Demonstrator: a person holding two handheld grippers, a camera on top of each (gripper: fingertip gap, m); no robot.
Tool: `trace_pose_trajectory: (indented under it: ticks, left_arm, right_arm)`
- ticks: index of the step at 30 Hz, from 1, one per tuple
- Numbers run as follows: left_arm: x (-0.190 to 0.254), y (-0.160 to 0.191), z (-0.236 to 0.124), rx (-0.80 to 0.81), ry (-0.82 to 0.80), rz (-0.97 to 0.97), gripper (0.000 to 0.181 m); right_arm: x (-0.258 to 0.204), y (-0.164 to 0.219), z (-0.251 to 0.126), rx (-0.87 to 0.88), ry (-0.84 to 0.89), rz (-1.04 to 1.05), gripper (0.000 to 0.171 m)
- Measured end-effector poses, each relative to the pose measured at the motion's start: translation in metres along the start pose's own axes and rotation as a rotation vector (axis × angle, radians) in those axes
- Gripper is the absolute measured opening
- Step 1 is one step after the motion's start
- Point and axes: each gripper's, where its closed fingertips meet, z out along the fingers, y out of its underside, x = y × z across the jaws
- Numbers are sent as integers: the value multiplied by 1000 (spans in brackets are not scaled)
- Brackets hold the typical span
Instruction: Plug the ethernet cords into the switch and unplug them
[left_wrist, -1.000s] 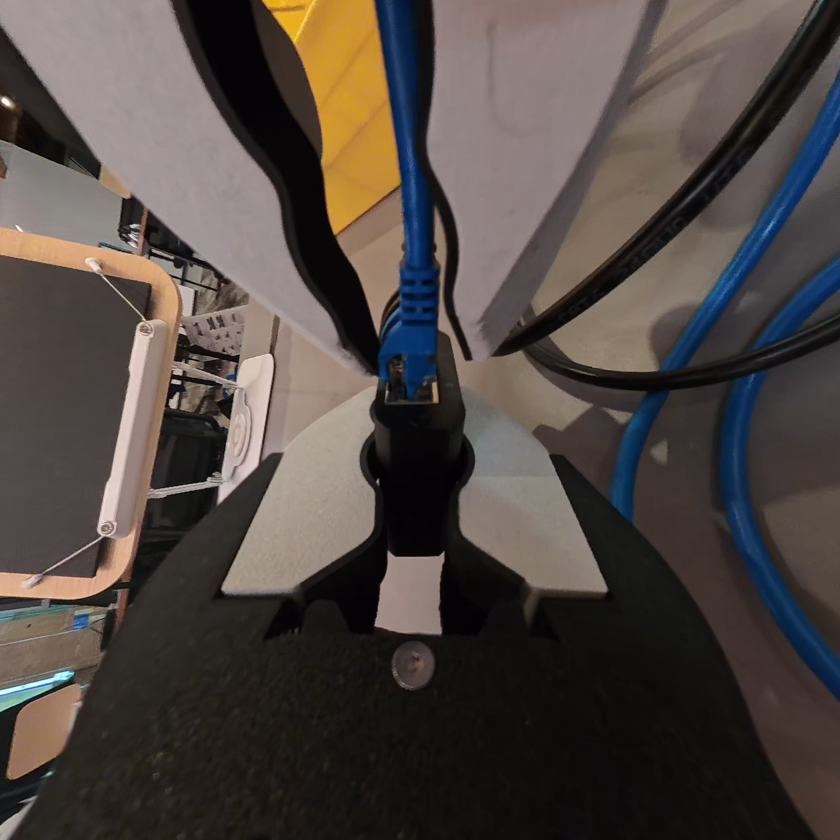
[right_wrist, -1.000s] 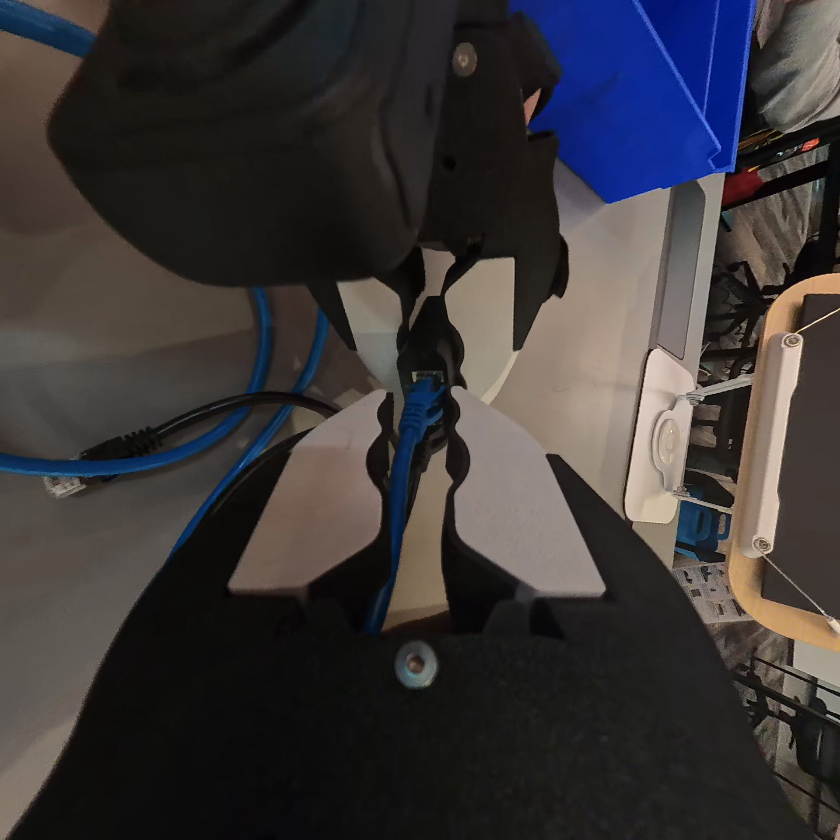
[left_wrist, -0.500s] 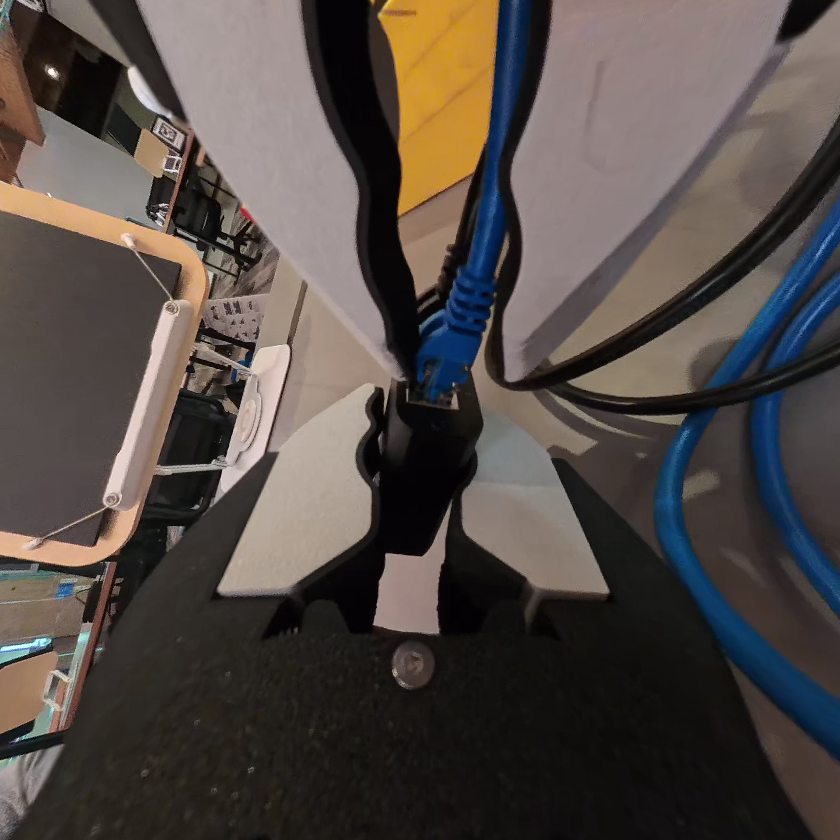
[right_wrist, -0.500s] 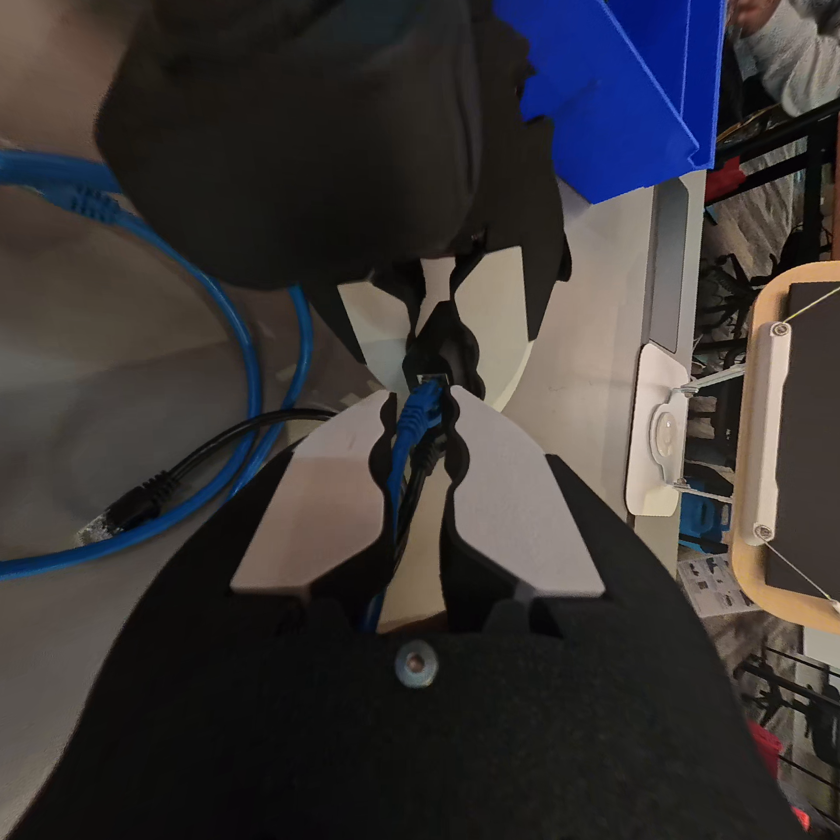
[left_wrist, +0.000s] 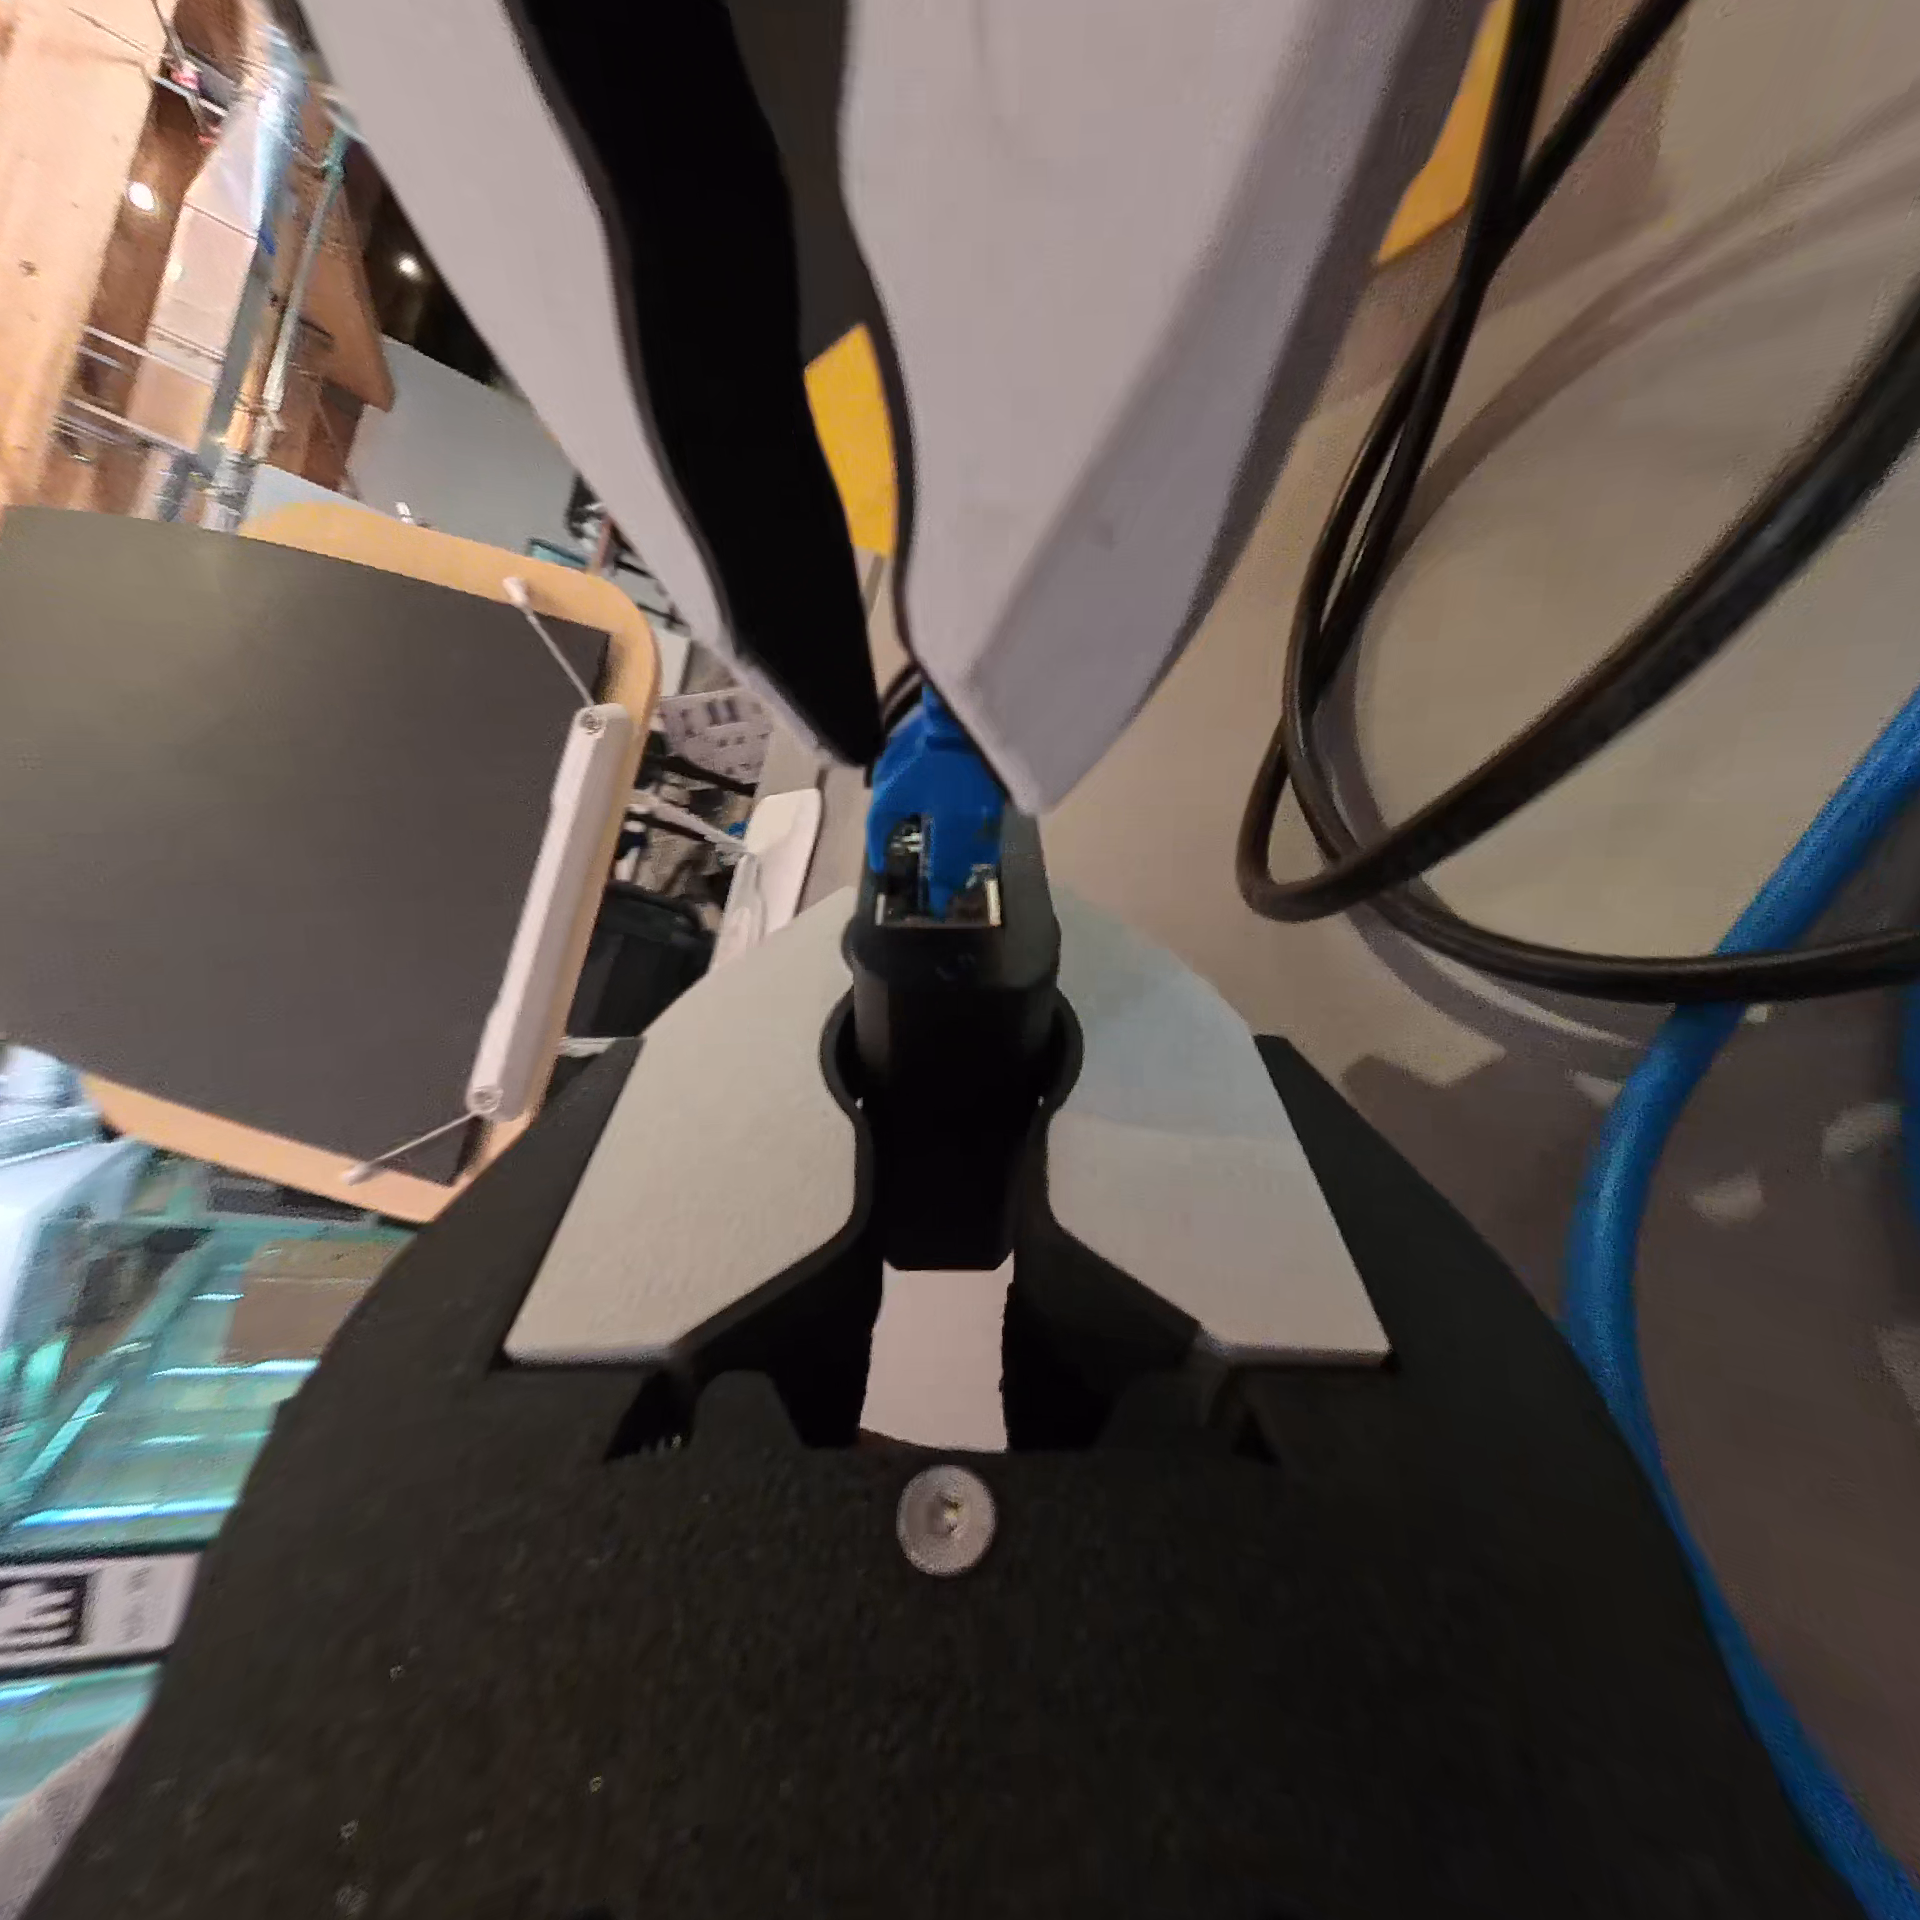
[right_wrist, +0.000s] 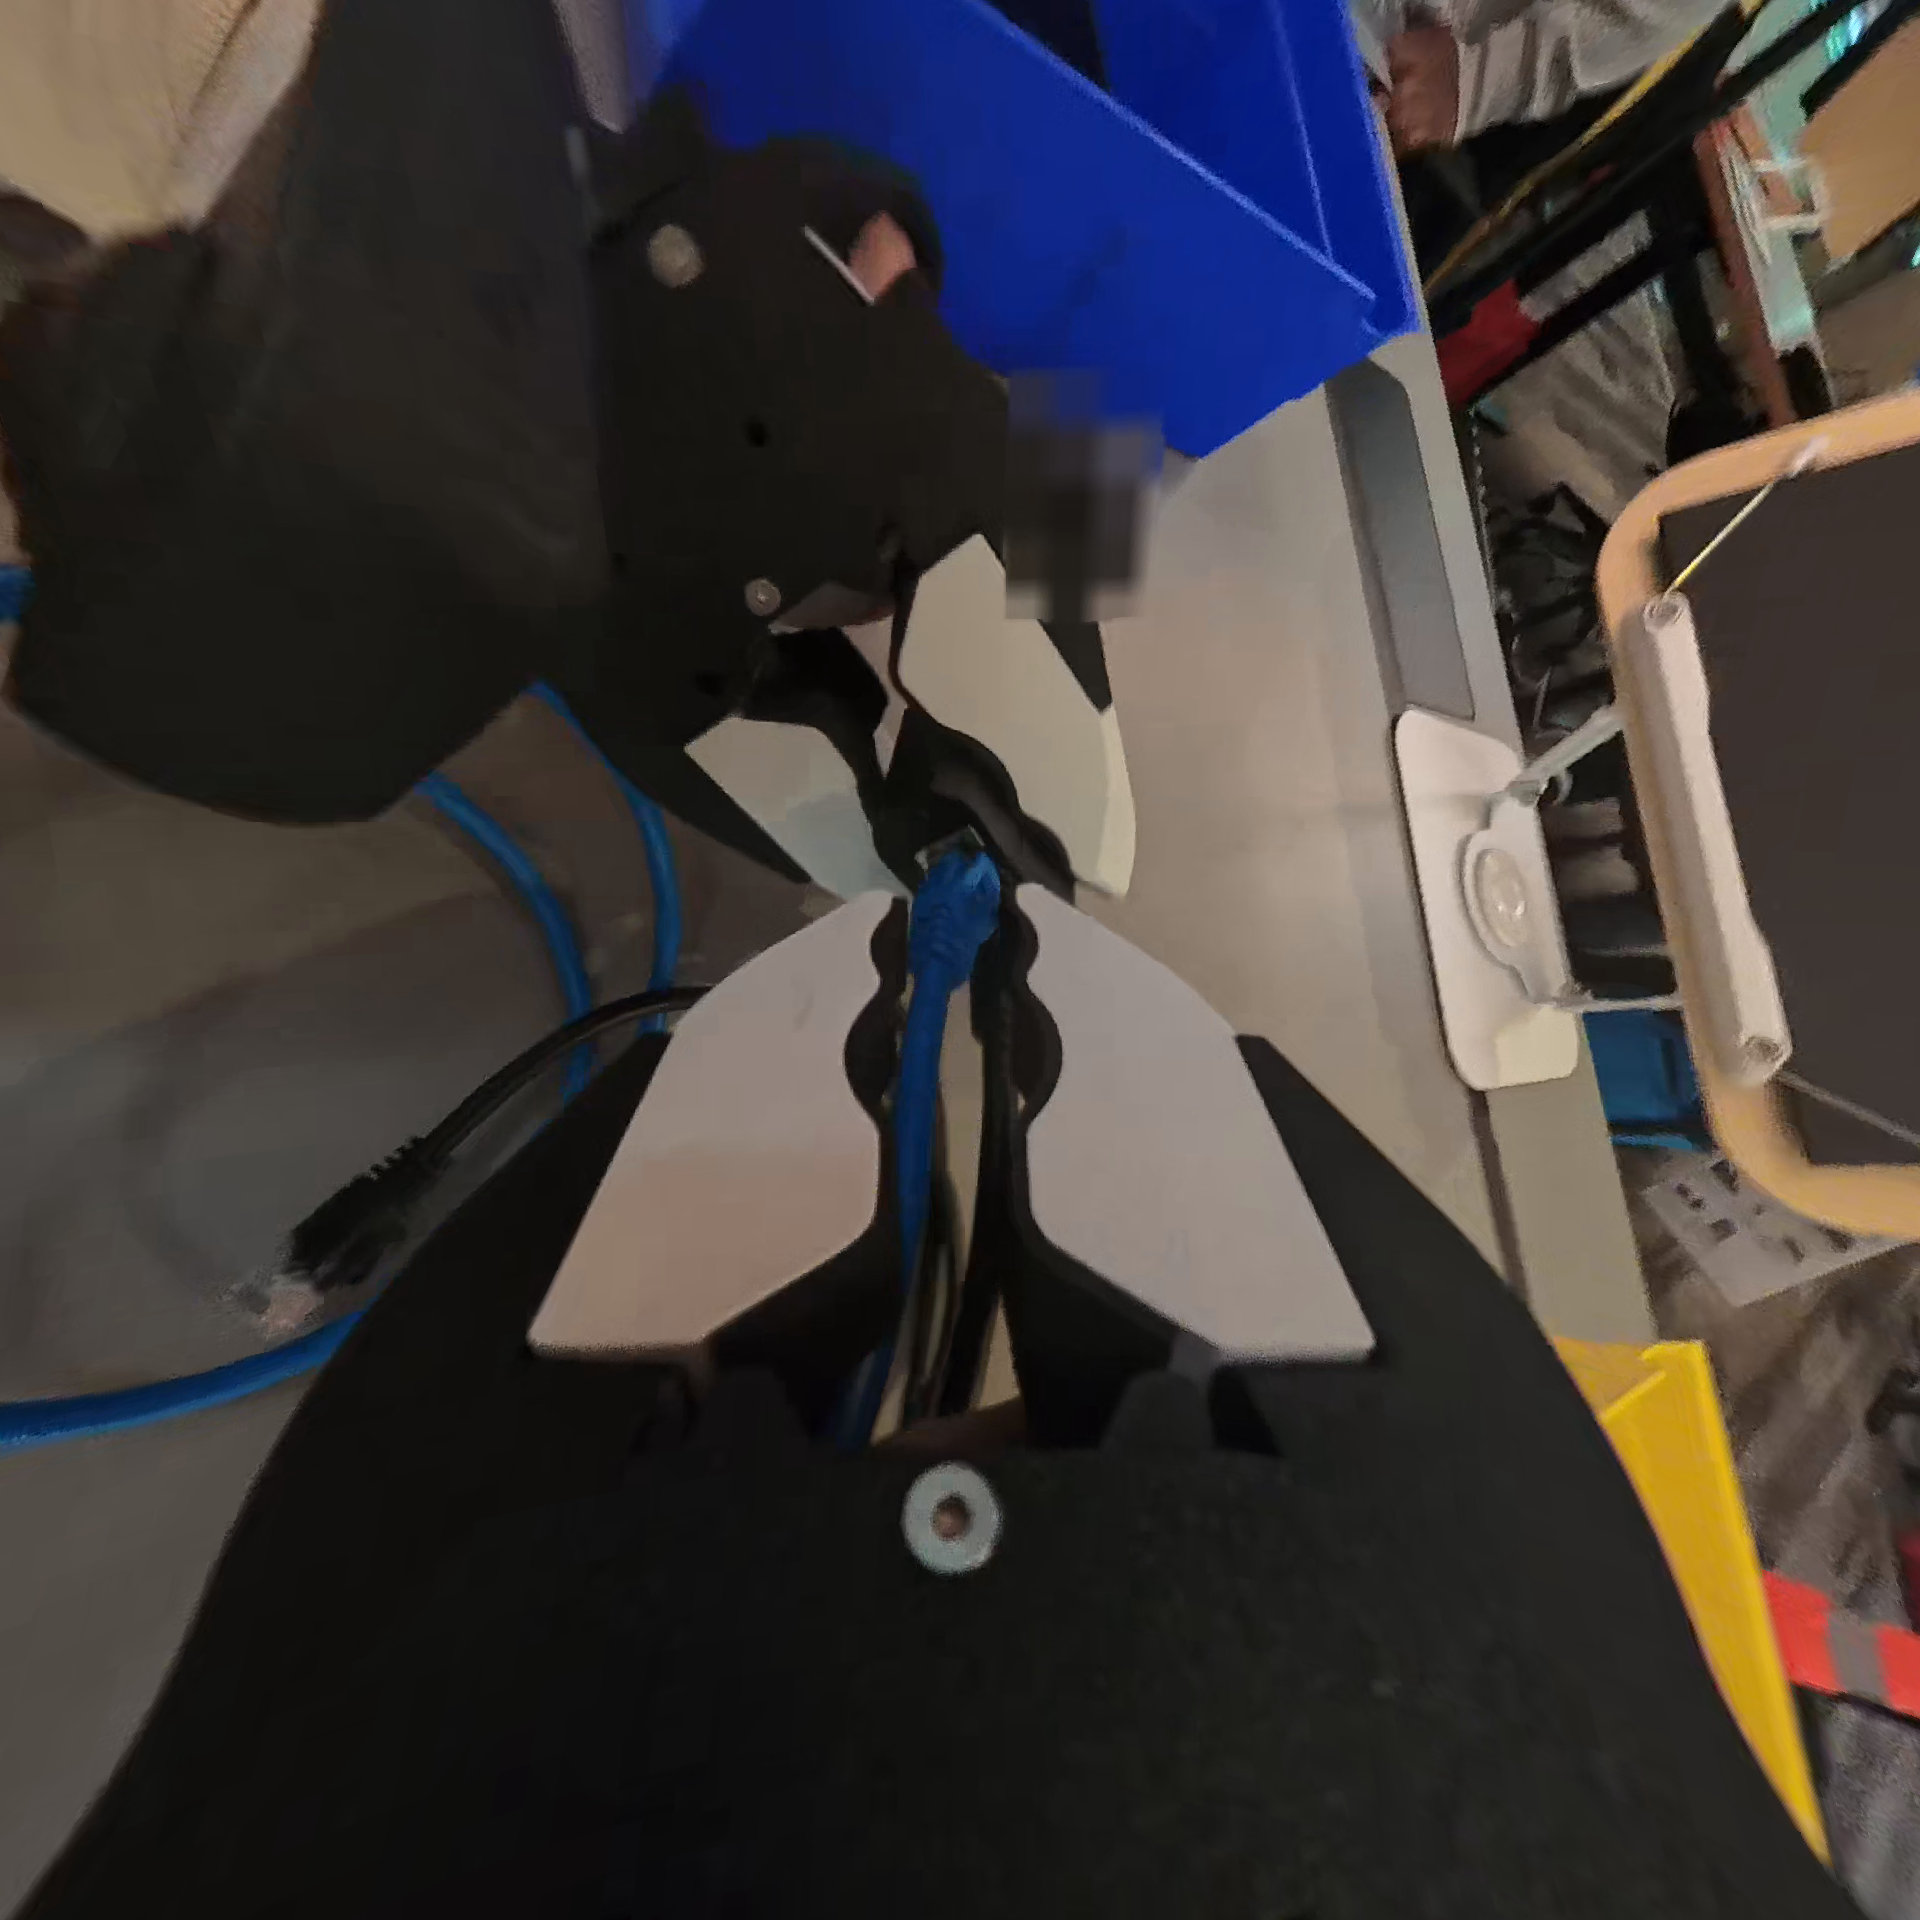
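My left gripper (left_wrist: 951, 987) is shut on the small black switch (left_wrist: 951, 1101) and holds it above the table with its port facing away. A blue ethernet plug (left_wrist: 935, 821) sits in the mouth of that port. My right gripper (right_wrist: 956, 914) is shut on the blue cord (right_wrist: 925, 1039) just behind the plug, tip to tip with the left gripper. A thin black cable also runs between the right fingers (right_wrist: 1143, 1122). In the right wrist view the switch (right_wrist: 935, 790) is mostly hidden inside the left gripper (right_wrist: 940, 831). How deep the plug sits is unclear.
Loose blue cables (left_wrist: 1714, 1143) and a black cable (left_wrist: 1455, 727) loop over the grey table. A black plug (right_wrist: 353, 1226) lies loose on the left. A blue bin (right_wrist: 1091, 260) stands behind, a yellow bin (right_wrist: 1683, 1507) at the right, and a white bracket (right_wrist: 1475, 894) at the table edge.
Both grippers have tilted and turned together, still tip to tip. The plug stays at the switch's port. The loose black plug and blue cables have shifted across the table in the right wrist view.
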Motion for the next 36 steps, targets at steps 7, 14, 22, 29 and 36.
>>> trace_pose_trajectory:
  ticks: [7,14,22,29,36]
  left_arm:
    - [-3,2,1,-38,-69,75,26]
    - [-5,5,2,-67,-94,93,26]
    - [-2,7,4,-84,-73,79,26]
    - [1,7,4,-89,-57,78,26]
    - [2,8,4,-94,-50,70,25]
  right_arm:
    - [-4,8,-3,7,-14,351,14]
    - [-5,3,-2,86,-96,655,17]
    - [-4,7,-5,9,-25,649,21]
    - [-7,9,-7,-45,-27,622,15]
    - [-8,8,-5,-55,-44,613,13]
